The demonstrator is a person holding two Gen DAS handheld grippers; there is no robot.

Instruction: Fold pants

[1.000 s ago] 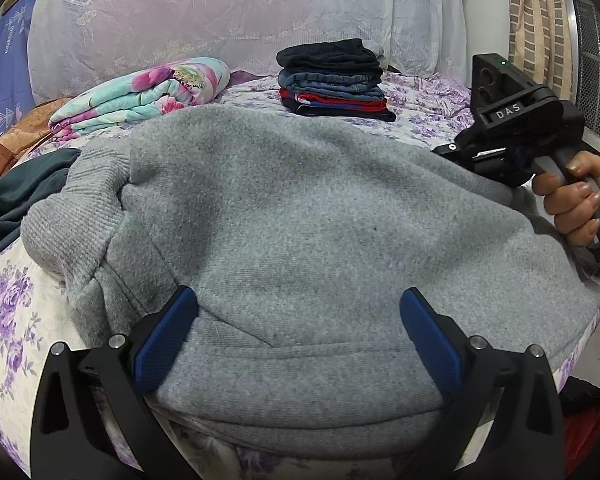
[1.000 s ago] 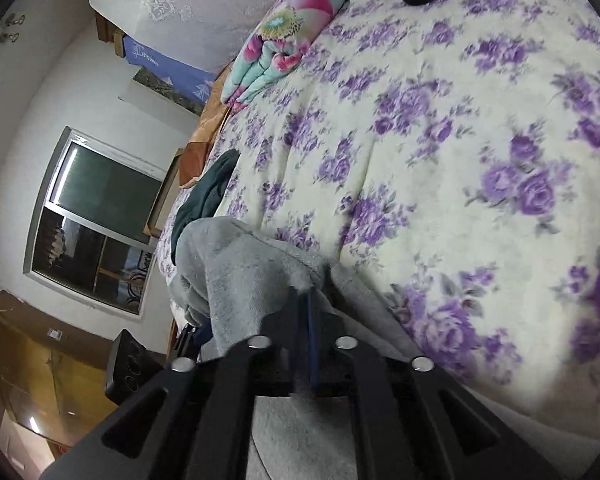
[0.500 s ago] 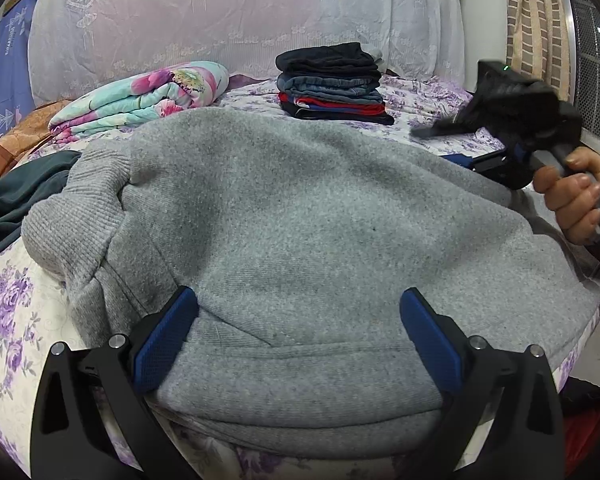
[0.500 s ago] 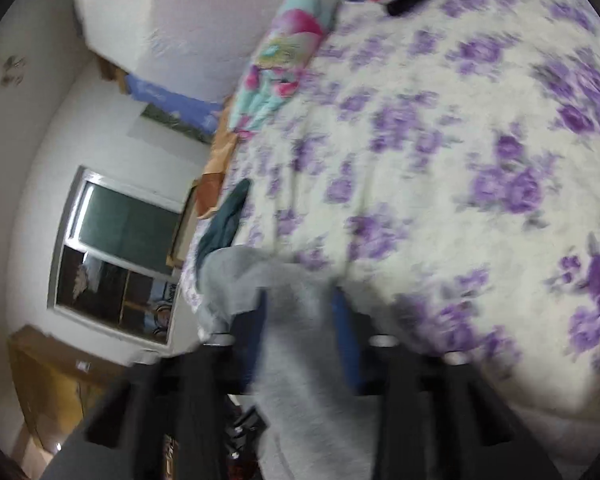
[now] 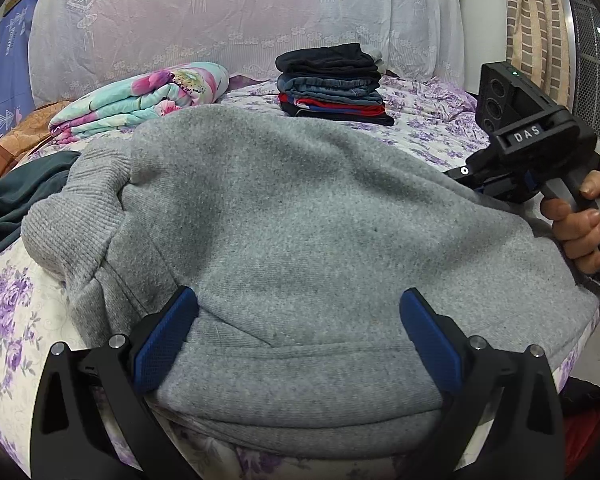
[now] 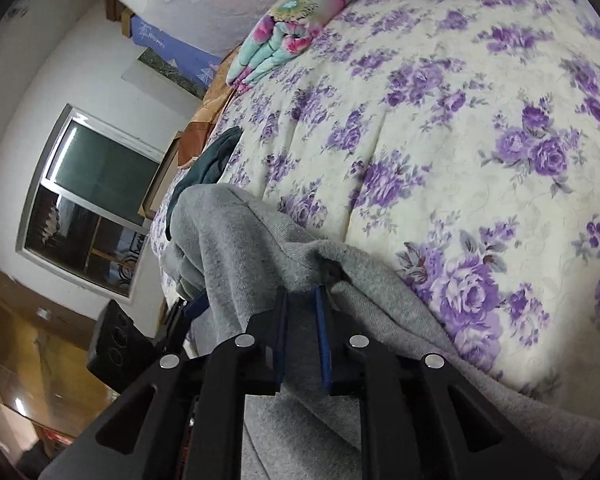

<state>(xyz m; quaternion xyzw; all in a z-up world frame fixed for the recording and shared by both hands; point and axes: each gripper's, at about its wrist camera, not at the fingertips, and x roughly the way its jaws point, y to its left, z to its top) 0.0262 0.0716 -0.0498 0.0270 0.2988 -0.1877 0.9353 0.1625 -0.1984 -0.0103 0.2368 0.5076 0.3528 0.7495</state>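
Grey sweatpants [image 5: 300, 220] lie spread over the bed, their ribbed cuff bunched at the left. My left gripper [image 5: 298, 304] is open at the near edge, its blue pads [image 5: 168, 340] wide apart on either side of the grey hem. At the right edge of the pants a hand [image 5: 580, 224] holds my right gripper [image 5: 470, 176]. In the right wrist view that gripper [image 6: 302, 296] is shut on a pinched fold of the grey fabric [image 6: 236, 248], which is raised a little off the sheet.
A stack of folded clothes [image 5: 332, 84] and a folded floral blanket [image 5: 140, 100] sit at the back of the bed. A dark green garment [image 5: 16, 200] lies at the left. The purple-flowered sheet [image 6: 460, 120] stretches beyond the pants. A window [image 6: 92, 200] is on the wall.
The right gripper jerked briefly, blurring its view, and settled slightly to the right with the grey fold still pinched. The left gripper and the spread pants kept still.
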